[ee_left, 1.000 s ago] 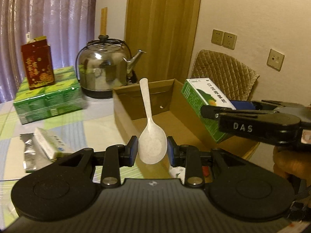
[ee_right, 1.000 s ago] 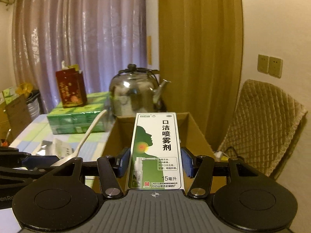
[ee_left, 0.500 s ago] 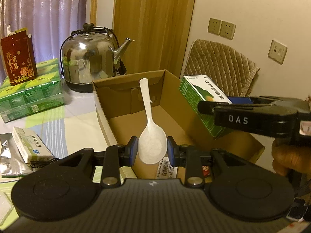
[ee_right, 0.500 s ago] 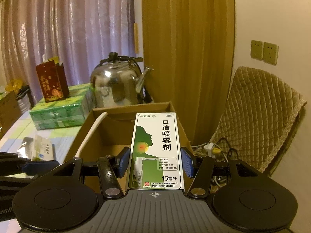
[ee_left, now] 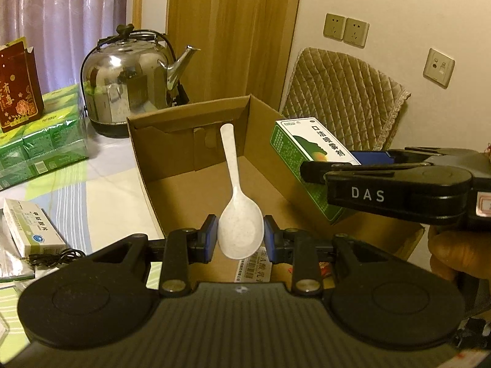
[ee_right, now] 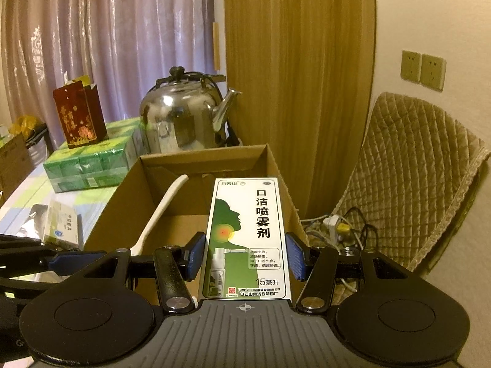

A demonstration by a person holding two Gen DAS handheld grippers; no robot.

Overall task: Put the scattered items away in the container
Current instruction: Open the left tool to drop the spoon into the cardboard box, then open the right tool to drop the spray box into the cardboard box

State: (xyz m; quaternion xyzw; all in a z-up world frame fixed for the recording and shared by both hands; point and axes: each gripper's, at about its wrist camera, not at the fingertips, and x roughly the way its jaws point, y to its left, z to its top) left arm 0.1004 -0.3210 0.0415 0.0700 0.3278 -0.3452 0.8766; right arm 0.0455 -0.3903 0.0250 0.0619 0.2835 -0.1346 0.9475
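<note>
The left tongs (ee_left: 241, 239) pinch the bowl of a white plastic spoon (ee_left: 237, 214), its handle pointing forward over the open cardboard box (ee_left: 172, 165). The right tongs (ee_right: 245, 256) clamp a green-and-white oral spray carton (ee_right: 248, 233) by its long sides, printed face up, above the box's right-hand wall; in the left wrist view the same carton (ee_left: 307, 159) juts from the black tool, with part of a hand (ee_left: 451, 254) showing beneath it. A few labelled packets lie on the box floor near its front edge, just under the spoon. The box stands on the worktop (ee_left: 113, 196), which carries a checked cloth. To the left of it lie a small white medicine box (ee_left: 32, 230), a foil sachet and a coiled black cable. Behind the box stands a steel kettle (ee_left: 132, 82), beside a stack of green tissue packs (ee_left: 40, 144) topped by a dark red gift bag (ee_left: 17, 89). A quilted chair back (ee_right: 414, 178) leans against the wall at right.
</note>
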